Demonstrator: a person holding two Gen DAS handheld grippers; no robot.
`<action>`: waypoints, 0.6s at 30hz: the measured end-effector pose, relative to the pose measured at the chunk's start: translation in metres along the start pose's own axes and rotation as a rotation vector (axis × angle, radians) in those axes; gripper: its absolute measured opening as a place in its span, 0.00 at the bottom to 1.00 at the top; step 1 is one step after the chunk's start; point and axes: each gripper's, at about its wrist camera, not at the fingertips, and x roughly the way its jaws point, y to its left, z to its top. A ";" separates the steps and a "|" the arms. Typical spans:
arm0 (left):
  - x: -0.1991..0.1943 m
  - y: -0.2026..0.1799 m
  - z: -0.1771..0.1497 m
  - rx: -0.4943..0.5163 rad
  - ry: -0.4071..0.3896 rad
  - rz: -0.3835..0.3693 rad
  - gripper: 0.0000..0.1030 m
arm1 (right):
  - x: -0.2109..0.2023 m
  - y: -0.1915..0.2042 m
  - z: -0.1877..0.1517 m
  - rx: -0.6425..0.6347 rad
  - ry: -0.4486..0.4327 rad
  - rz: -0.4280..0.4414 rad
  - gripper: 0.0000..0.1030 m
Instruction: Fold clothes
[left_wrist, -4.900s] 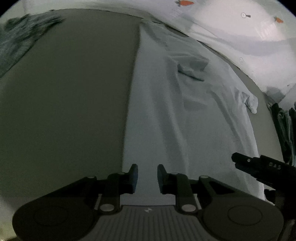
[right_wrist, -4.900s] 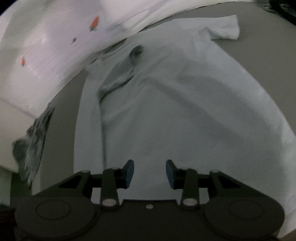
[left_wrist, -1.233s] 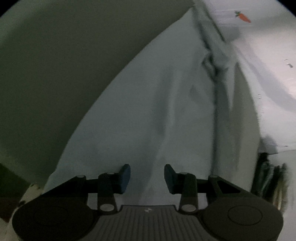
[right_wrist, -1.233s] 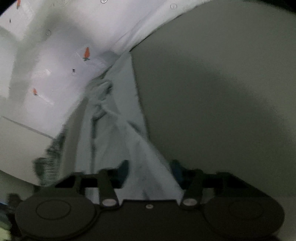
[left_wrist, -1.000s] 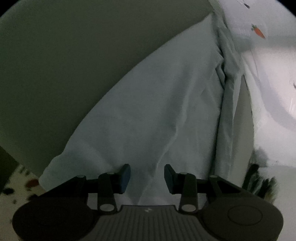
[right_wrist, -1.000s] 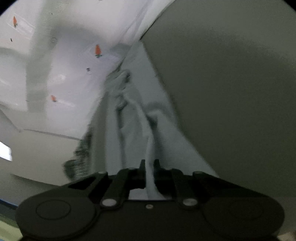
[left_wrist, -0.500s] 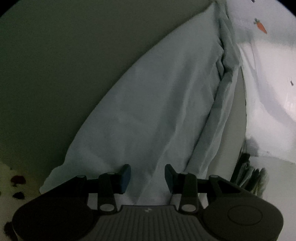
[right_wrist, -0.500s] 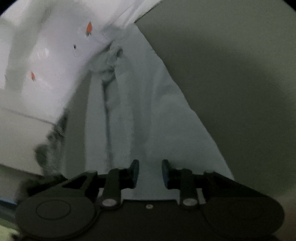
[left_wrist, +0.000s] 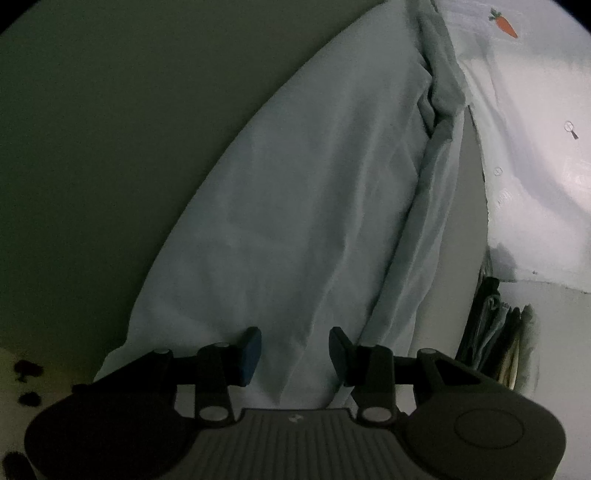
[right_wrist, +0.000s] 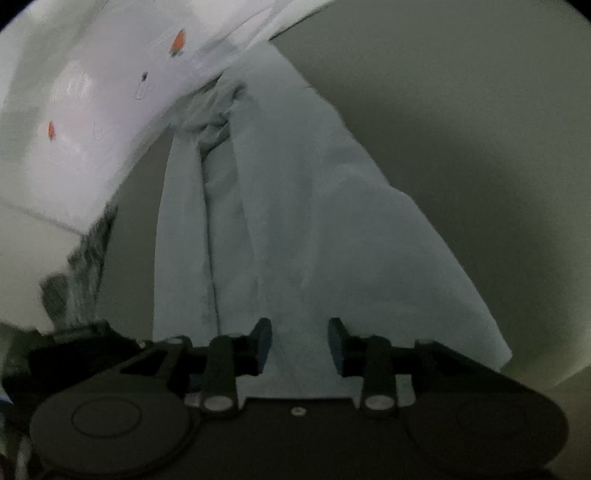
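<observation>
Left gripper (left_wrist: 294, 347): jaws apart, nothing clamped.
Right gripper (right_wrist: 299, 341): jaws opening, pads clear of fabric.
Pale blue shirt (left_wrist: 303, 206): folded lengthwise on grey surface (left_wrist: 110, 129), directly ahead of and beneath both grippers.
Carrot-print sheet (left_wrist: 535, 110): beyond the shirt's far edge.

1. A grey-green table (left_wrist: 110, 140) carries everything; its top is plain and dull in the dim light.
2. A pale blue garment (left_wrist: 295, 221) lies directly on it, folded lengthwise into a long strip that runs from the near edge to the far end.
3. At the far end the cloth bunches into a crumpled lump (left_wrist: 441, 92).
4. A white sheet printed with small carrots (left_wrist: 535, 129) lies along the table's right side, just beside the garment.
5. A stack of dark folded clothes (left_wrist: 495, 332) sits at the near right.
6. In the right wrist view, a dark knitted item (right_wrist: 85, 266) lies at the left edge.
</observation>
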 end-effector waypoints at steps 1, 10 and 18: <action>0.000 0.000 0.000 0.000 0.001 -0.002 0.41 | 0.002 0.005 0.000 -0.028 0.001 -0.019 0.37; 0.000 0.000 0.002 -0.010 0.005 -0.001 0.42 | 0.016 0.016 0.006 -0.089 0.025 -0.042 0.03; -0.001 0.001 0.002 -0.001 0.005 0.005 0.42 | 0.006 0.003 0.008 0.062 0.031 0.142 0.03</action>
